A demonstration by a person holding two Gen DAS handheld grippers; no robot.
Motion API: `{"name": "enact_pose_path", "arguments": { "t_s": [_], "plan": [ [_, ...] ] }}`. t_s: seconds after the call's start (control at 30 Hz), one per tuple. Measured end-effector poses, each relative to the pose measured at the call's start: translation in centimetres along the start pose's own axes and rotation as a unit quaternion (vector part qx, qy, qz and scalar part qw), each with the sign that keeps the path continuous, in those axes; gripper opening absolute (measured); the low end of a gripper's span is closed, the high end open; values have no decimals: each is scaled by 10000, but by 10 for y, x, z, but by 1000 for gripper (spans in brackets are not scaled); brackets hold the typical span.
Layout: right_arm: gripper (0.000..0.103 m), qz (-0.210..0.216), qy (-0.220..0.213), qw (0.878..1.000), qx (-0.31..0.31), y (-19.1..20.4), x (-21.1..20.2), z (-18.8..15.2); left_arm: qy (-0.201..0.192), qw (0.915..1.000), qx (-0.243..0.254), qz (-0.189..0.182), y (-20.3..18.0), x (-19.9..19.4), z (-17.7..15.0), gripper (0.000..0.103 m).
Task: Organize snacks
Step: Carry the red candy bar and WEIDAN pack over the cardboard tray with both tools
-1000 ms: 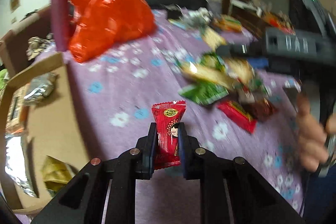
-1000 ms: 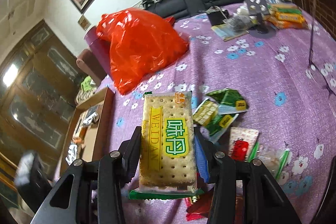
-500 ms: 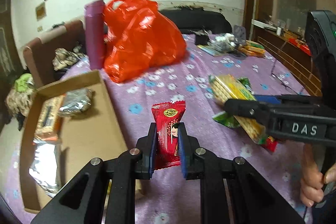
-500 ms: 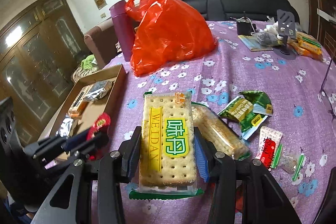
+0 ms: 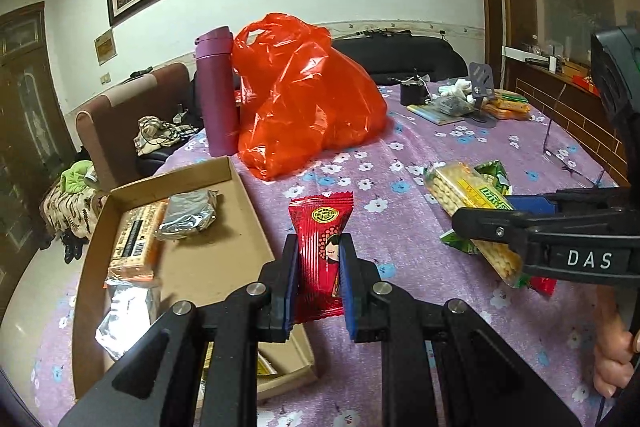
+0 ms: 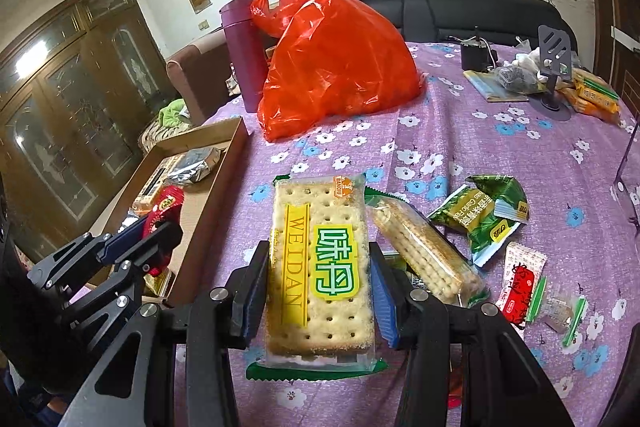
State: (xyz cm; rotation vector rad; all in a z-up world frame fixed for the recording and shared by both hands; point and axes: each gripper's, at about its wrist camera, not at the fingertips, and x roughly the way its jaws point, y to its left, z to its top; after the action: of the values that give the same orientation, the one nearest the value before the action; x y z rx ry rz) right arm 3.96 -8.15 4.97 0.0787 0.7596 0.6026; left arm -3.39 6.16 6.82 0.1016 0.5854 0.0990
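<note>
My left gripper [image 5: 318, 279] is shut on a small red candy packet [image 5: 322, 251], held upright above the table beside the right wall of a shallow cardboard box [image 5: 244, 187]. The box holds a foil packet [image 5: 186, 215], an orange bar [image 5: 134, 243] and more foil. My right gripper [image 6: 318, 291] is shut on a flat cracker pack [image 6: 320, 263] with a yellow and green label, held above the purple flowered cloth. In the right wrist view the left gripper [image 6: 160, 235] hangs over the box [image 6: 216, 211]. Loose snacks lie to the right: a cracker sleeve [image 6: 424, 251], green packets [image 6: 484, 215], a red-and-white sachet [image 6: 520, 279].
A big red plastic bag [image 5: 308, 99] and a purple flask [image 5: 216, 91] stand at the back of the table. A phone stand [image 6: 554, 67], papers and orange packs [image 6: 596, 95] sit far right. A brown armchair [image 5: 116, 123] and dark sofa lie beyond. A hand [image 5: 614, 359] grips the right tool.
Both views have swung upward and toward the box, now showing the wall and painting. The right gripper with its cracker pack has come alongside the left. Both grips are unchanged.
</note>
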Motion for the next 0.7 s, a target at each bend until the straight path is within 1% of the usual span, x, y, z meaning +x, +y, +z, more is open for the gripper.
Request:
{"name": "enact_pose_path", "arguments": {
  "t_s": [0.17, 0.33, 0.47, 0.63, 0.7],
  "plan": [
    [50, -5, 33, 10000, 4, 1, 3, -1, -34, 10000, -31, 64, 8, -2, -1, 18],
    [50, -29, 73, 10000, 6, 0, 7, -2, -6, 9998, -180, 111, 22, 0, -3, 18],
    [50, -71, 129, 9999, 21, 0, 11, -3, 73, 9991, -391, 146, 40, 3, -6, 18],
    [50, -105, 252, 9994, 196, -2, 20, -1, 210, 9973, -669, 220, 65, 6, -14, 18],
    [50, -31, 286, 9991, 295, 1, 20, 1, 301, 9962, -772, 275, 74, 9, -18, 18]
  ]
}}
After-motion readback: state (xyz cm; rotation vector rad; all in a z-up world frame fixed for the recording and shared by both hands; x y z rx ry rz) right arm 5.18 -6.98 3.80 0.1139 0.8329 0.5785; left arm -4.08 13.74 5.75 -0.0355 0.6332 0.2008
